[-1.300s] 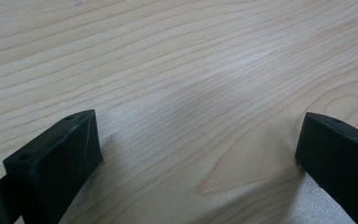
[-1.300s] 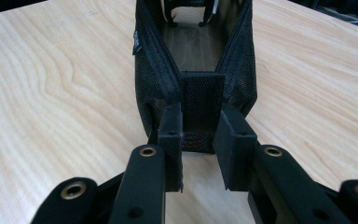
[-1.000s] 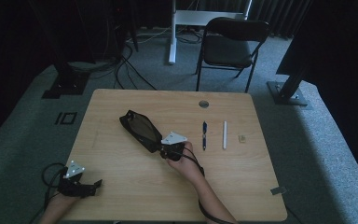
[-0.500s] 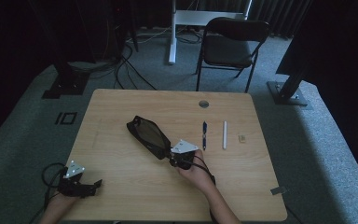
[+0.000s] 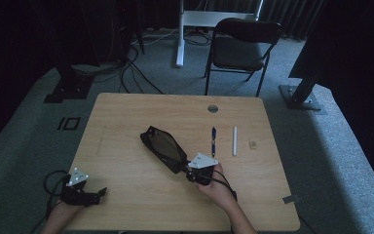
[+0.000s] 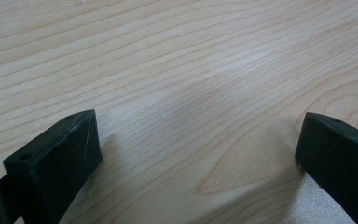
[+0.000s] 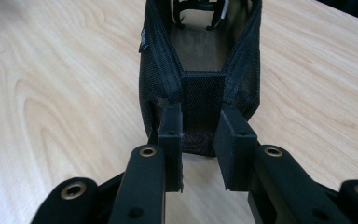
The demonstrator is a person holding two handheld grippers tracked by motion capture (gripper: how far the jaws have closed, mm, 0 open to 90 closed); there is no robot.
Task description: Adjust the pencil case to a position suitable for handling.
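Bench [image 5: 126, 122]: pale wood, seen from above.
Pouch [image 5: 163, 147]: black mesh, unzipped, lying at centre; its small side tag [image 7: 143, 41] is too blurred to read.
Right claw [image 5: 191, 174]: pinched on the pouch's 5 o'clock end.
Left claw [image 5: 100, 192]: at 8 o'clock, jaws spread wide over bare wood.
Pen [image 5: 214, 140]: at 3 o'clock, beside a white stick [image 5: 234, 140].

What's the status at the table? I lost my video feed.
Right gripper shut on black mesh pouch, mid-table. Left gripper open, empty, over bare wood at near-left edge. Pen, white stick right of pouch, apart from it.
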